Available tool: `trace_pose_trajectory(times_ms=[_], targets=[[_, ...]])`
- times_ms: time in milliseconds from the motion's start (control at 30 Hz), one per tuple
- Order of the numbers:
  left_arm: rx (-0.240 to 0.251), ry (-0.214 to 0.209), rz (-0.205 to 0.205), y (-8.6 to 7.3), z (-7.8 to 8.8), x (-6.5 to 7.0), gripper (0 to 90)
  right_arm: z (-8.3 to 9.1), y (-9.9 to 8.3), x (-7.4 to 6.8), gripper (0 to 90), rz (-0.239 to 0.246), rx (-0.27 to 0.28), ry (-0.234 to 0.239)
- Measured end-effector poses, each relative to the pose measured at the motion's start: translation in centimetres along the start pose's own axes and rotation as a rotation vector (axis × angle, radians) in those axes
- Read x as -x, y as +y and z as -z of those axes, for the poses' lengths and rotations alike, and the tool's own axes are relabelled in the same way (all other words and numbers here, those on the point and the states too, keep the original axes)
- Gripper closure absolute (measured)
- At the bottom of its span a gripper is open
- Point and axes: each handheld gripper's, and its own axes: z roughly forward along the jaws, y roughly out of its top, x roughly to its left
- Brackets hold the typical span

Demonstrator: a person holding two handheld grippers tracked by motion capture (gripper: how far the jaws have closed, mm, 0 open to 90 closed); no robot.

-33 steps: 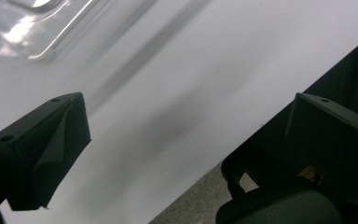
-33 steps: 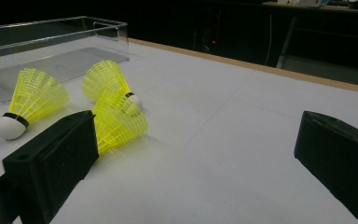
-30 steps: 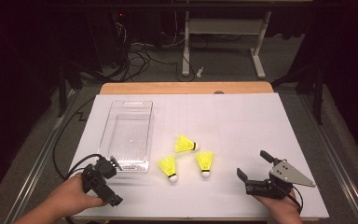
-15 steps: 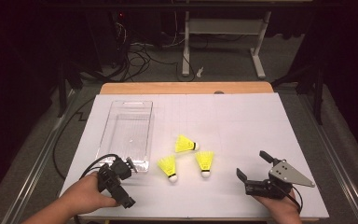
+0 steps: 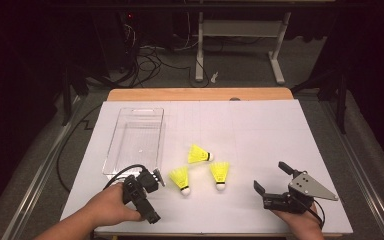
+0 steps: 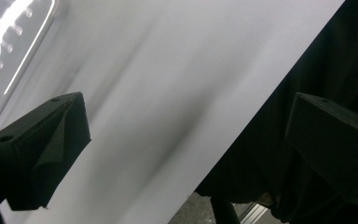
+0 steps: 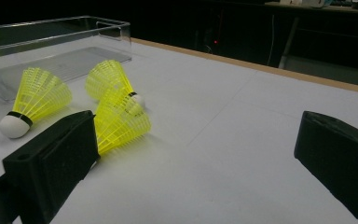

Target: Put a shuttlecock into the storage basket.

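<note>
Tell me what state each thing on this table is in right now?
Clear plastic rectangular tray: upright, empty.
Three yellow feathered shuttlecocks: lying on their sides, loose.
Left hand-held gripper: open, holding nothing.
Right hand-held gripper: open, holding nothing.

Three yellow shuttlecocks (image 7: 116, 116) lie before a clear tray (image 7: 51, 28), beyond wide-apart jaws.

Three yellow shuttlecocks lay on their sides on the white worktop (image 5: 260, 135), close together but apart. The left shuttlecock (image 5: 180, 178) and the right shuttlecock (image 5: 219, 173) pointed their white cork tips toward the near edge. The rear shuttlecock (image 5: 199, 154) pointed its cork rightward, just beside a clear plastic tray (image 5: 111, 150).
</note>
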Motion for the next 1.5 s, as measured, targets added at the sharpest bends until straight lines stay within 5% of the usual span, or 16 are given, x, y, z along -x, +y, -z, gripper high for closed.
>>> trace_pose_trajectory(times_ms=[733,1133,1500], targets=[[0.017,-0.032,-0.080,4.5,1.7,1.8,0.7,0.1,0.0,0.1,0.2,0.001,0.003,0.002],[0.045,-0.031,-0.089,6.7,4.2,1.4,0.7,0.2,0.1,0.1,0.2,-0.001,0.006,0.002],[0.022,-0.035,-0.078,8.6,5.2,-0.1,1.9,0.2,0.1,0.2,0.3,-0.007,0.010,0.001]])
